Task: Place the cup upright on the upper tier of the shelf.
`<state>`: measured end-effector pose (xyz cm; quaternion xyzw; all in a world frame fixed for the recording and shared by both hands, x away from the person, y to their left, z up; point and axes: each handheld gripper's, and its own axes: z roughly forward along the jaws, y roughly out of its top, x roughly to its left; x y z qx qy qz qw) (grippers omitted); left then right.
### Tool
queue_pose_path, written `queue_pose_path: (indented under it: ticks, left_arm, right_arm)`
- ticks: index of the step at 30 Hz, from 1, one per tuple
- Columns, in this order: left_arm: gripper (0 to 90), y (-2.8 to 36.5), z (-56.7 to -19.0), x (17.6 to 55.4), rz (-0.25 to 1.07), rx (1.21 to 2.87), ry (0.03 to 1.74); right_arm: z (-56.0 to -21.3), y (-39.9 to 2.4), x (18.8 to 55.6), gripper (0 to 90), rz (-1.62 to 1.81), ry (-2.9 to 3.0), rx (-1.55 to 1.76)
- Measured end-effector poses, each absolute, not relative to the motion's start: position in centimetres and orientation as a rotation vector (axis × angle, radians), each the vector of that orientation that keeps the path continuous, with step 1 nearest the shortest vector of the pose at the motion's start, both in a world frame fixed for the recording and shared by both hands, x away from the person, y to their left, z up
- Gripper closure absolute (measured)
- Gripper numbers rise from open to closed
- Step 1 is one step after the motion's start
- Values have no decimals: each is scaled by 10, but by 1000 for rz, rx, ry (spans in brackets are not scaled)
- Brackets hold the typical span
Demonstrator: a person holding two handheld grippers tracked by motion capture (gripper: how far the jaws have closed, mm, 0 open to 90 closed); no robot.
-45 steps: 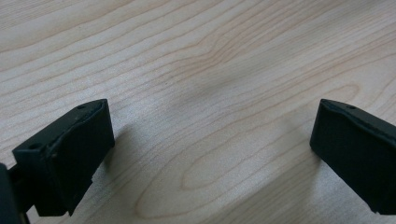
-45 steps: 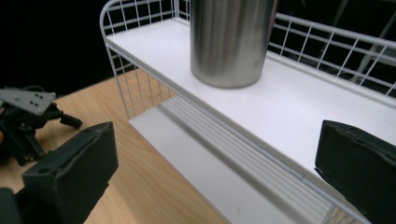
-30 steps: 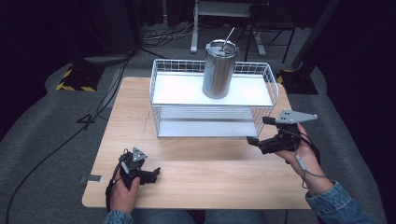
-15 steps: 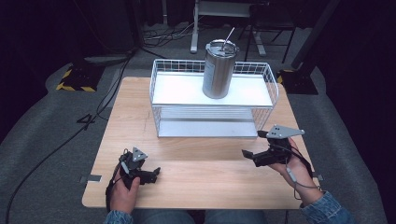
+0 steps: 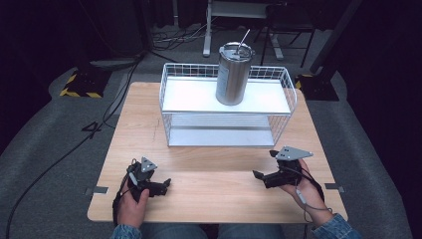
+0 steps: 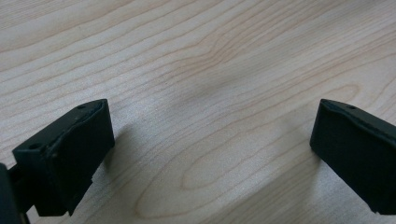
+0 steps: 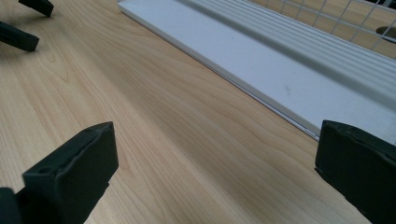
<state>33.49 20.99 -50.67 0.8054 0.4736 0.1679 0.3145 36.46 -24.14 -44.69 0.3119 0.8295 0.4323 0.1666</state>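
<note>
Tumbler (image 5: 233, 74), steel with a straw through its lid, stands upright on the top shelf of a white wire rack (image 5: 171, 107) at the tabletop's (image 5: 209, 194) far half. Both tools sit low near the front edge, well apart from it: left tool (image 5: 164, 185) and right tool (image 5: 259, 176) spread wide, pinching nothing, apparently parked clear of the rack.

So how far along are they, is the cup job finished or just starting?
The steel tumbler with its straw stands upright on the top shelf of the white wire rack, so placing looks done. Nothing is in hand: the left gripper and right gripper sit low over the wooden table, fingers apart and holding nothing. If anything is left, the pictures cannot tell; the lower shelf holds nothing.
</note>
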Motion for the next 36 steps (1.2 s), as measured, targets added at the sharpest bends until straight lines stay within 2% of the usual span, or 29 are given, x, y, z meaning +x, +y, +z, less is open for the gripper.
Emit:
queue_pose_path:
  ticks: [18, 31, 36]
  left_arm:
    - [2, 210, -507, 335, 443, 2122, 1247]
    - [2, 210, -507, 335, 442, 2123, 1248]
    - [2, 210, -507, 335, 442, 2123, 1248]
  right_arm:
    - [-481, -226, 357, 13, 1177, 2402, 910]
    - [-497, -227, 359, 150, 1033, 2442, 1008]
    - [-505, -227, 357, 128, 1043, 2432, 1014]
